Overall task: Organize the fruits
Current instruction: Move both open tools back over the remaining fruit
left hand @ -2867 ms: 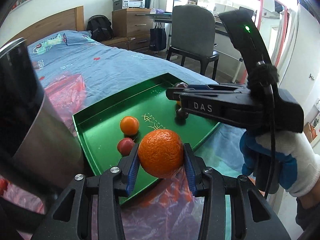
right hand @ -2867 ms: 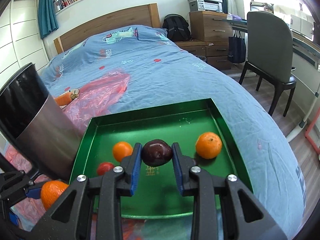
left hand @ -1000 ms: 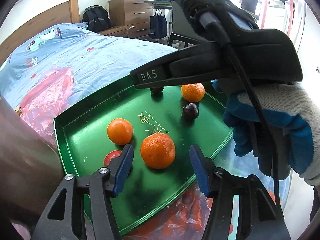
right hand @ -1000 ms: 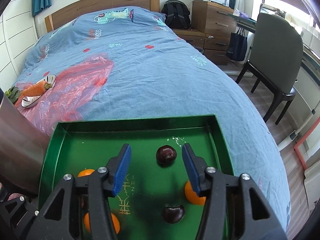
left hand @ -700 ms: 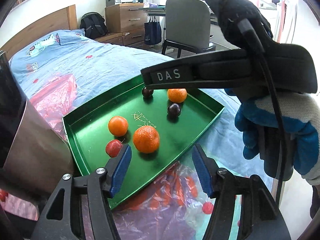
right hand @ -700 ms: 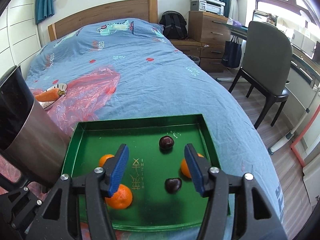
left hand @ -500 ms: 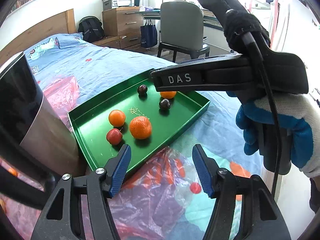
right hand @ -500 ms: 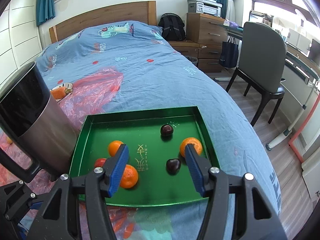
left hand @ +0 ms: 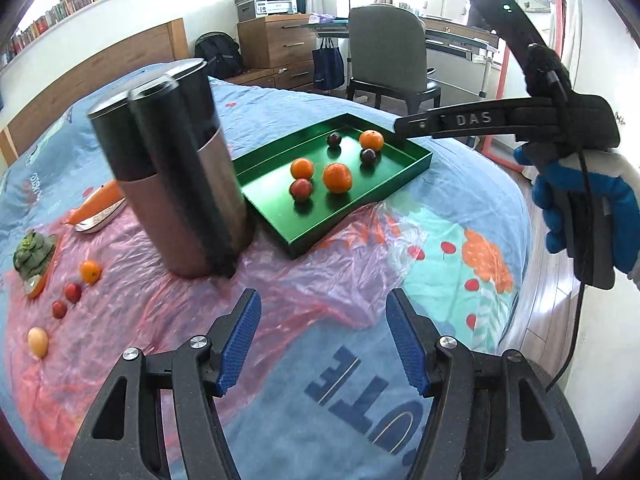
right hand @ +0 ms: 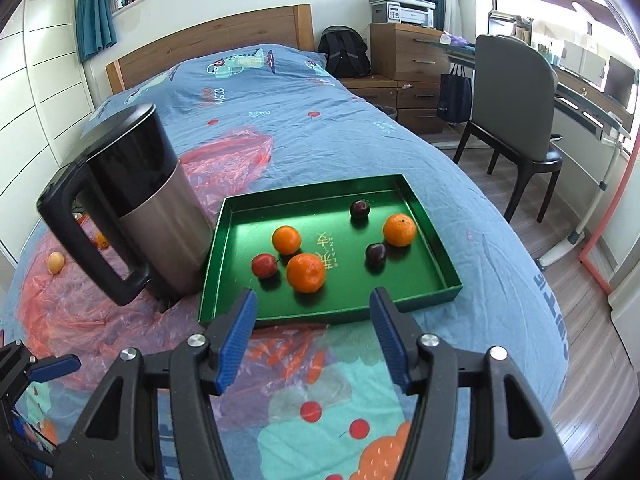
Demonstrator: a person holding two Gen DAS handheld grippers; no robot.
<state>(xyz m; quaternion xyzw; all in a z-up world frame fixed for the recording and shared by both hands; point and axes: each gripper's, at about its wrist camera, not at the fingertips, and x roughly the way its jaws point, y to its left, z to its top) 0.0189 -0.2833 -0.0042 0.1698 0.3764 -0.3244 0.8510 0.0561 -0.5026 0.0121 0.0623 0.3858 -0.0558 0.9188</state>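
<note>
A green tray (left hand: 416, 160) (right hand: 448, 276) on the bed holds three oranges, among them a big one (left hand: 337, 178) (right hand: 306, 273), two dark plums (right hand: 375, 253) and a red fruit (left hand: 301, 188) (right hand: 264, 265). More loose fruit lies on pink plastic at the left: a small orange (left hand: 89, 271), red fruits (left hand: 73, 293) and a yellow fruit (left hand: 38, 341) (right hand: 55, 262). My left gripper (left hand: 322, 344) is open and empty, low over the bedspread, well short of the tray. My right gripper (right hand: 312, 340) is open and empty, just before the tray's near edge.
A tall steel and black jug (left hand: 180, 168) (right hand: 152, 200) stands left of the tray. A carrot on a dish (left hand: 96, 208) and a green vegetable (left hand: 32, 248) lie far left. A chair (right hand: 516, 120) and drawers (right hand: 408, 64) stand beside the bed's right edge.
Both grippers let go of their fruit in the tray, the left its orange and the right its plum, opened, and pulled back toward the near side of the bed.
</note>
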